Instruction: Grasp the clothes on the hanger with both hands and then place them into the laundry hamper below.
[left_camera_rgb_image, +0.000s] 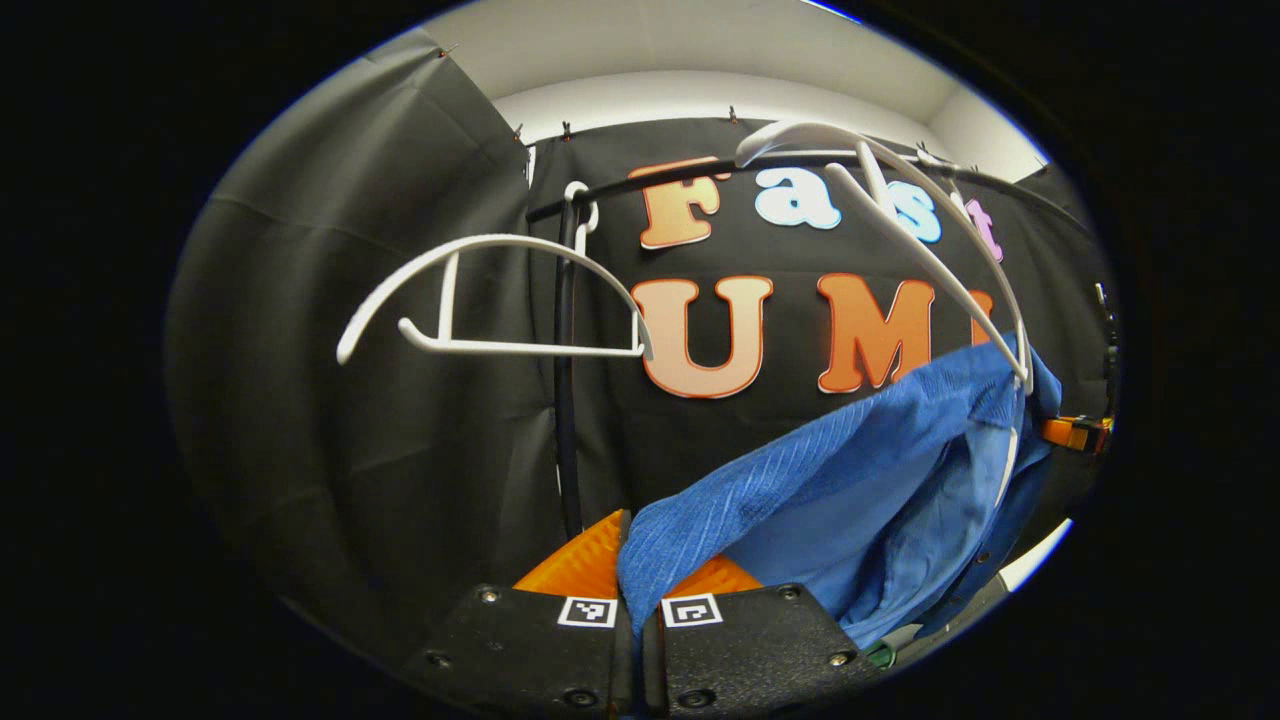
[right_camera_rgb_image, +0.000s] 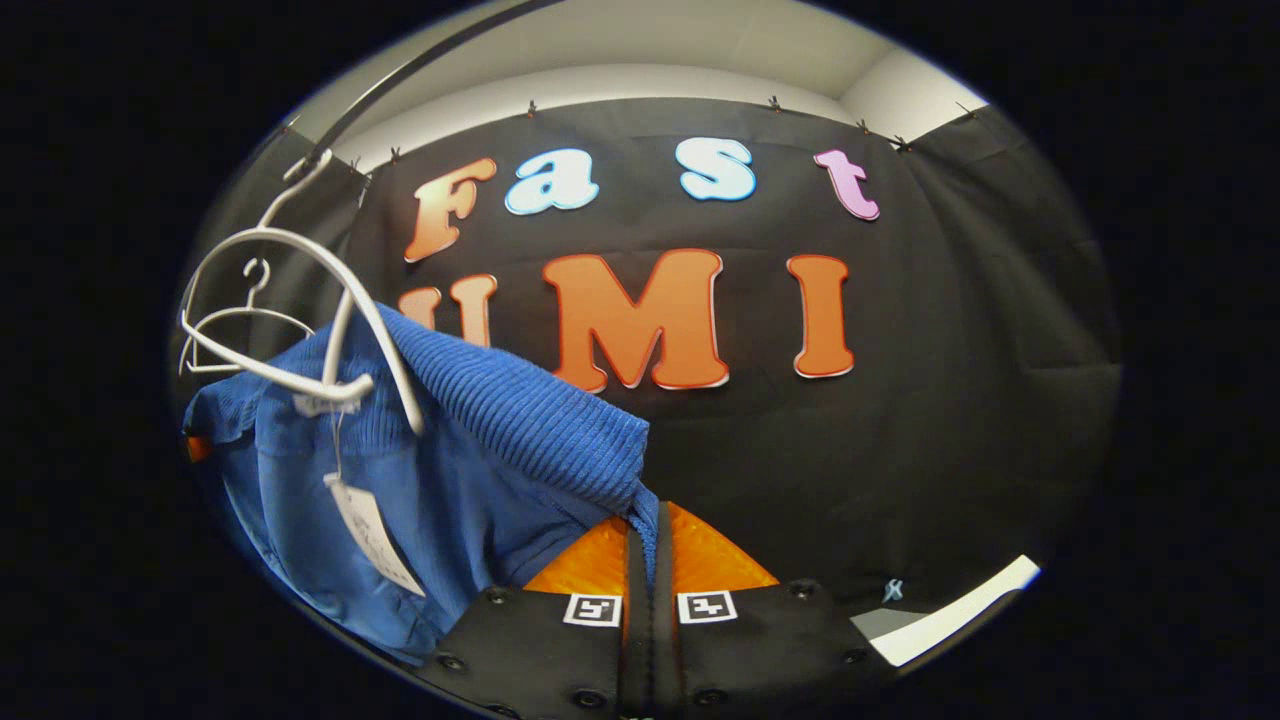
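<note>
A blue garment (left_camera_rgb_image: 860, 480) hangs stretched between both grippers, one shoulder still caught on a tilted white hanger (left_camera_rgb_image: 930, 240) on the black rail (left_camera_rgb_image: 640, 185). My left gripper (left_camera_rgb_image: 636, 575) is shut on the garment's ribbed edge, which rises to the right from its fingers. In the right gripper view the same blue garment (right_camera_rgb_image: 470, 470) drapes to the left, with the white hanger (right_camera_rgb_image: 300, 300) hooked in its collar and a white tag (right_camera_rgb_image: 372, 535) dangling. My right gripper (right_camera_rgb_image: 640, 555) is shut on the cloth's ribbed corner. The other gripper (left_camera_rgb_image: 1075, 432) peeks out at the far right in the left gripper view.
An empty white hanger (left_camera_rgb_image: 490, 300) hangs on the rail beside a black upright pole (left_camera_rgb_image: 568, 400); a second bare hanger (right_camera_rgb_image: 235, 315) shows behind the garment. Black cloth walls surround the booth. A strip of pale floor (right_camera_rgb_image: 950, 615) shows low right.
</note>
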